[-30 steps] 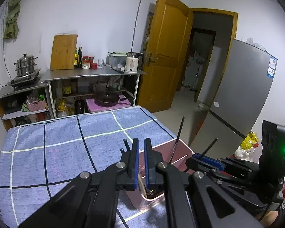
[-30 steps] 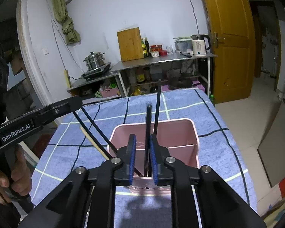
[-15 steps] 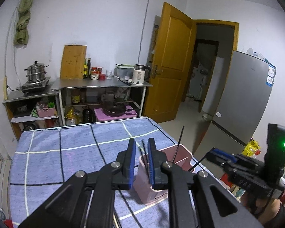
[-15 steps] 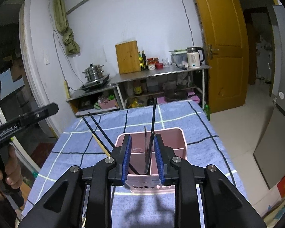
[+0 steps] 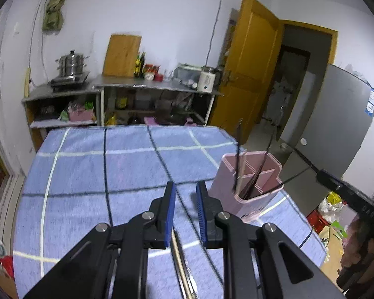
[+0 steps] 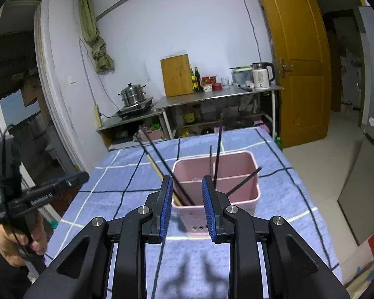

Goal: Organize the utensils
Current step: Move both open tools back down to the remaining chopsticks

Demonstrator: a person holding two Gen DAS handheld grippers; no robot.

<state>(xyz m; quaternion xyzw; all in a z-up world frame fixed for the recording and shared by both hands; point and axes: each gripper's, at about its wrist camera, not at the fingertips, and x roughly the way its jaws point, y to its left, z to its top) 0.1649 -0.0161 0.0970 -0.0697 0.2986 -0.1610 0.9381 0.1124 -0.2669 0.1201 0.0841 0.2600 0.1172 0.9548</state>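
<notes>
Both grippers have backed off and parted empty since the earlier frames, leaving the pink holder (image 6: 215, 182) near the cloth's right edge, so the left gripper (image 5: 185, 215) should descend squarely over the chopsticks (image 5: 184, 271) lying beneath it, while the right gripper (image 6: 187, 206) hangs clear.

Pink divided holder (image 6: 239, 194) upright on cloth, chopsticks (image 6: 218, 147) leaning inside.

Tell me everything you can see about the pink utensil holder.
The pink utensil holder looks like matte plastic, a rectangular open-topped box split by inner dividers, with small holes low on its near wall. It stands upright on the blue checked cloth. Several dark chopsticks and a pale wooden one lean inside. Neither gripper touches it.
</notes>
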